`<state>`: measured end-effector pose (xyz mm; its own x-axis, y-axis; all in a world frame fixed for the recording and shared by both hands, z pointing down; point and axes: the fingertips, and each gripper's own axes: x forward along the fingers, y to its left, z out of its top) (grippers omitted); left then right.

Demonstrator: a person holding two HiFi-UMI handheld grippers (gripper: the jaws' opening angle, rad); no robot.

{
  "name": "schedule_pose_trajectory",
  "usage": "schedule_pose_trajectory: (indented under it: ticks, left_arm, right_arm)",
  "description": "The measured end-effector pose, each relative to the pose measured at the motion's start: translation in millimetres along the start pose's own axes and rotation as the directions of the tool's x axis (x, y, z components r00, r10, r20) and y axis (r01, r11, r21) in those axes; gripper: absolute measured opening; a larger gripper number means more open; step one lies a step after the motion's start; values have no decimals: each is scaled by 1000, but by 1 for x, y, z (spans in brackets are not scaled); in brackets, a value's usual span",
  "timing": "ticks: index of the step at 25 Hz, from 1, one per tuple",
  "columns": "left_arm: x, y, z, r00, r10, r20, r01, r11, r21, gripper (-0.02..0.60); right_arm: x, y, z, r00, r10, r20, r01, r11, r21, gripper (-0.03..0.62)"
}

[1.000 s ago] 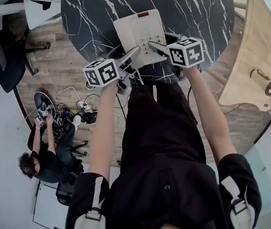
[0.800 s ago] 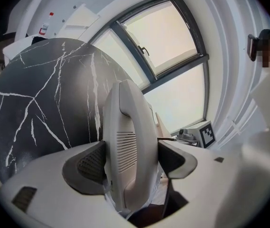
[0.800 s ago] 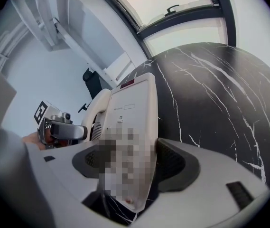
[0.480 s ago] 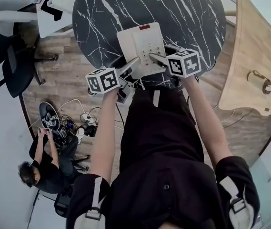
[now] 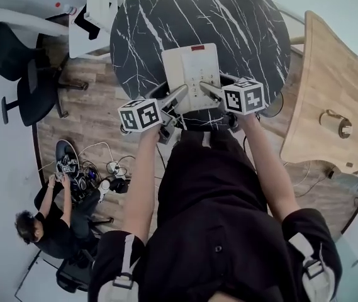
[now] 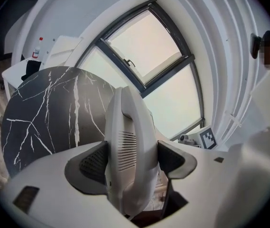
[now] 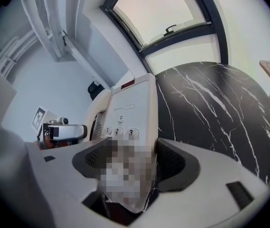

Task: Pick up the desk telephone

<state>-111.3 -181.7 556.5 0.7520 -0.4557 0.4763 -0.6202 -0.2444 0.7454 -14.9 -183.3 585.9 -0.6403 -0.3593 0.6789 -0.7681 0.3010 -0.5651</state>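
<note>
A white desk telephone [image 5: 191,65] with a keypad and a red patch at its far end hangs over the near edge of the round black marble table [image 5: 166,17]. My left gripper [image 5: 180,94] is shut on the phone's near left corner, and in the left gripper view its jaws clamp the white handset [image 6: 125,141]. My right gripper [image 5: 206,87] is shut on the near right corner. In the right gripper view the keypad body [image 7: 132,103] sits between its jaws, tilted up off the table [image 7: 206,103].
A wooden chair [image 5: 330,93] stands right of the table. Behind at the left are a white desk [image 5: 94,11] and a black office chair [image 5: 21,74]. On the floor at lower left a person [image 5: 46,225] sits by tangled cables [image 5: 97,168].
The head view has drawn back, so the table and phone look smaller and lower in the frame. Both grippers keep the same hold on the phone's near end.
</note>
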Motion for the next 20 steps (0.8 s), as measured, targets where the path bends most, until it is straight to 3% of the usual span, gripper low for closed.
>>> schedule_pose_trajectory:
  ticks: [11,20]
  left_arm:
    - [-3,-91,28,985,-6,173,-11,995,97,333]
    - [-4,-151,29,965,-27,260,-21,983,181,328]
  right_arm:
    - [-84,5,47,991,22,133,-3,990,-140,313]
    - [-142,7,62,971,56,233,-5,977,-215,312]
